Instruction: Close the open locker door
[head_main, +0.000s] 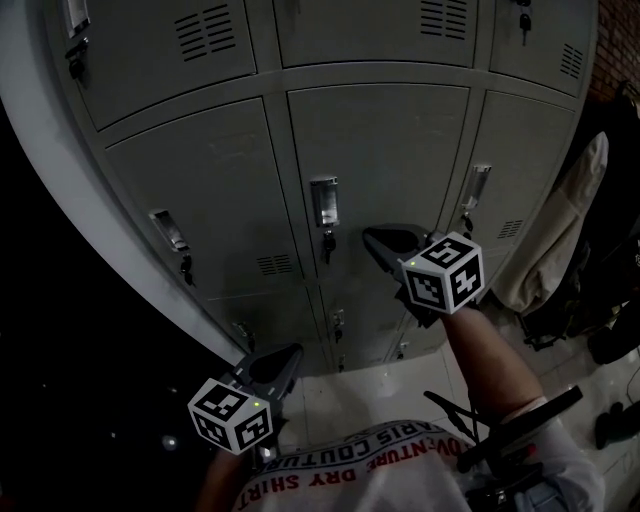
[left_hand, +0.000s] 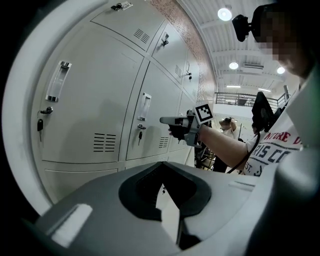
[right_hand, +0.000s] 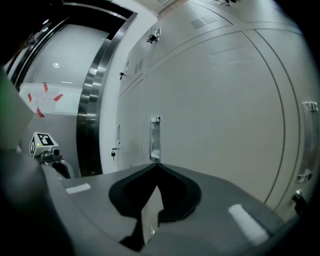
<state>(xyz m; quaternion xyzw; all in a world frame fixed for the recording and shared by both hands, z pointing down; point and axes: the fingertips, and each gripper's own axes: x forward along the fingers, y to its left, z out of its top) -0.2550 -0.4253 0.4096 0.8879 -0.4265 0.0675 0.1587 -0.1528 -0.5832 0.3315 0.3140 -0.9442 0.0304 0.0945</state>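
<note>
Grey lockers (head_main: 380, 140); two closed grippers: left gripper (head_main: 288, 355), right gripper (head_main: 372, 238)

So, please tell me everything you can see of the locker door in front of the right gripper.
The locker door is grey painted metal by its look. It appears shut, flush with its neighbours. On its left edge sit an upright metal handle and a key hanging in the lock. The right gripper points at it, jaws together; contact is unclear.
</note>
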